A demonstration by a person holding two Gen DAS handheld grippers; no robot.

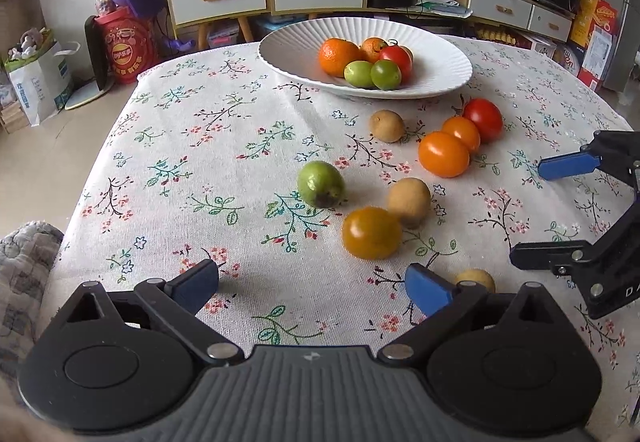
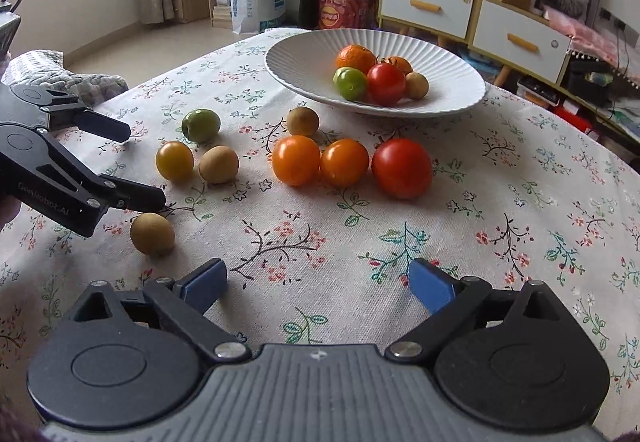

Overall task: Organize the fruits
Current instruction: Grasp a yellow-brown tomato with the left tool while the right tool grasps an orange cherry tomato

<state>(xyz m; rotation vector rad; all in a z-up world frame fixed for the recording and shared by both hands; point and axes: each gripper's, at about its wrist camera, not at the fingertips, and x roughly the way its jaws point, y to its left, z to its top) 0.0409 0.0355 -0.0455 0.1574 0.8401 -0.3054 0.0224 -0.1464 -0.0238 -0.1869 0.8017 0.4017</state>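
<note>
Fruit is seen in two groups in the left wrist view: some is already gathered in the white ribbed plate [image 1: 432,81] at the upper centre of the frame, and more is scattered on the flowered tablecloth [image 1: 200,169] below it. Among the loose pieces a green fruit [image 1: 321,183] and a yellow tomato [image 1: 371,233] are found near the middle, with a brown longan [image 1: 409,199] touching the yellow one. The left gripper [image 1: 312,280] is held spread at the bottom of the frame, and nothing is between its blue pads. The right gripper [image 1: 540,209] is seen at the right edge, also wide and empty

In the right wrist view the right gripper [image 2: 318,282] is spread over bare cloth at the bottom, nothing pinched. Two orange tomatoes [image 2: 296,165] and a red tomato [image 2: 401,168] are lined up at the centre, smooth, round and glossy, so they may roll easily. The left gripper [image 2: 146,165] is open at the left edge, its lower finger just above a small longan [image 2: 152,234]

The step in hand is judged to be an approach for the next pick. A lowering around one fruit and a gentle closing are called for next
</note>
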